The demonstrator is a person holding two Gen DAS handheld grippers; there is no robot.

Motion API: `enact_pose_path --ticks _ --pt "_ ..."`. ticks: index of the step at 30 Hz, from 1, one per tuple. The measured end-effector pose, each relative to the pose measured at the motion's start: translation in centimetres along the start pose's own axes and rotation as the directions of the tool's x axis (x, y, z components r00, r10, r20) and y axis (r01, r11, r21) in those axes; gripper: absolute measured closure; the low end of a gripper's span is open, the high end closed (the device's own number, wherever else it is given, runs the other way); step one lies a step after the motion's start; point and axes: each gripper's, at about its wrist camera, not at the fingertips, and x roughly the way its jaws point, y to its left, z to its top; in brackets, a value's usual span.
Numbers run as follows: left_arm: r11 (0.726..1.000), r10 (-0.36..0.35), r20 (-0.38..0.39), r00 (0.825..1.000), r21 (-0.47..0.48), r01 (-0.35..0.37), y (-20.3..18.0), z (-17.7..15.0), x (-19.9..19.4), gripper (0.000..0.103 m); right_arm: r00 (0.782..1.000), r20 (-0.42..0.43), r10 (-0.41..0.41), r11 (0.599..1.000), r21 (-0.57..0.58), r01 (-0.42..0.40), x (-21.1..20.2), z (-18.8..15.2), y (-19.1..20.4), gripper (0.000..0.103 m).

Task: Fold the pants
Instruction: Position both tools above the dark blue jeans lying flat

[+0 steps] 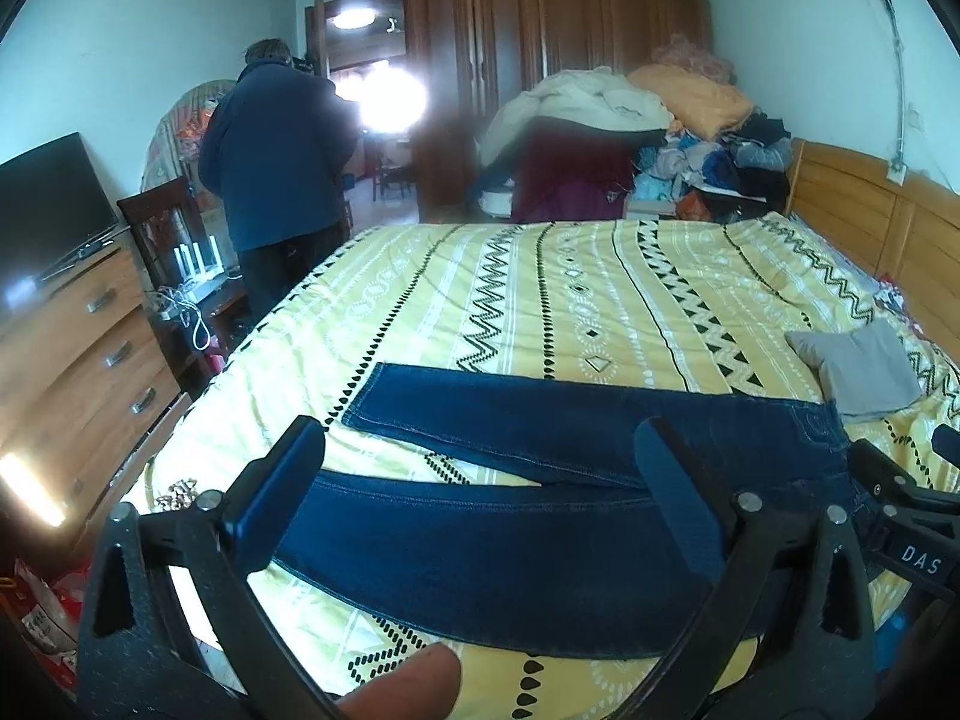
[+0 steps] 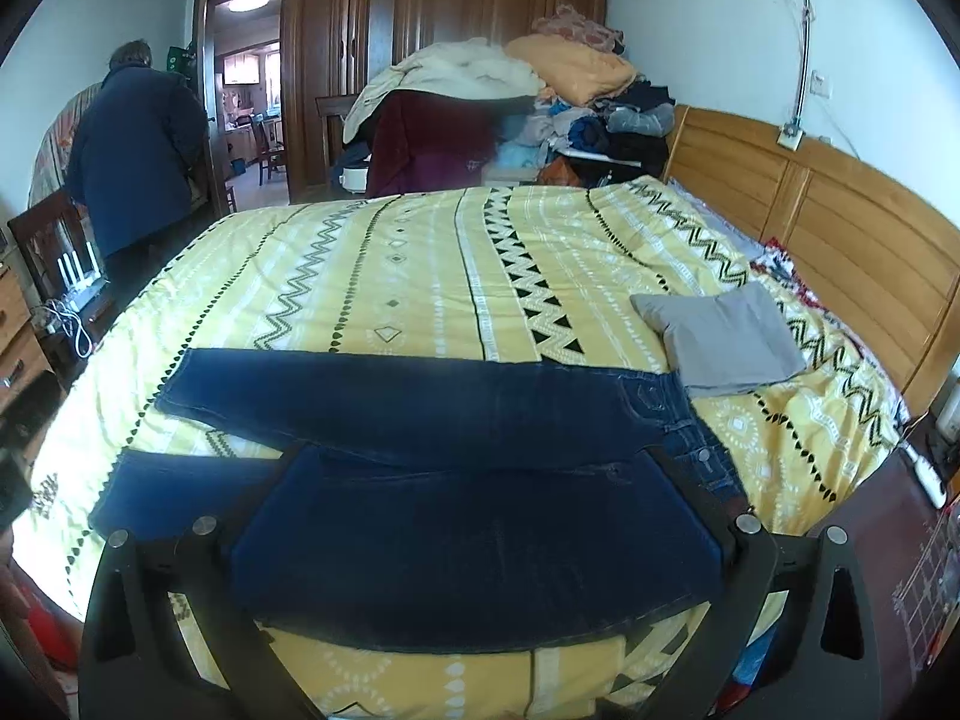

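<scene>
Jeans (image 2: 420, 414) lie flat on yellow patterned bedspread (image 2: 420, 276) (wardrobe (image 2: 444, 0) behind)

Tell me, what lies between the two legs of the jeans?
Only a bare wedge of the yellow bedspread separates the jeans legs, clearest in the left wrist view.

In the left wrist view a soft blur smears the wardrobe (image 1: 540, 30) front and the top of the clothes pile (image 1: 630, 120). The left gripper (image 1: 480, 480) covers parts of the near leg of the jeans (image 1: 540, 432). The right gripper (image 2: 474, 462) hides the near leg's edges. The person (image 2: 138, 150) faces away, legs hidden behind the bed (image 2: 390, 270).
</scene>
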Motion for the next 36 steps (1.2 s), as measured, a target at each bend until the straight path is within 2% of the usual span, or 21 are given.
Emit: enact_pose_path --ticks 10,36 --pt "0.999 -0.01 -0.029 1.0 0.035 0.011 -0.9 -0.2 0.1 0.0 1.0 -0.012 -0.02 0.999 0.025 0.02 -0.6 -0.3 -0.8 0.0" --pt "1.0 0.002 -0.087 0.996 0.026 0.0 0.5 -0.2 1.8 0.0 0.999 -0.029 -0.019 1.0 0.007 0.019 0.3 -0.1 0.5 0.0"
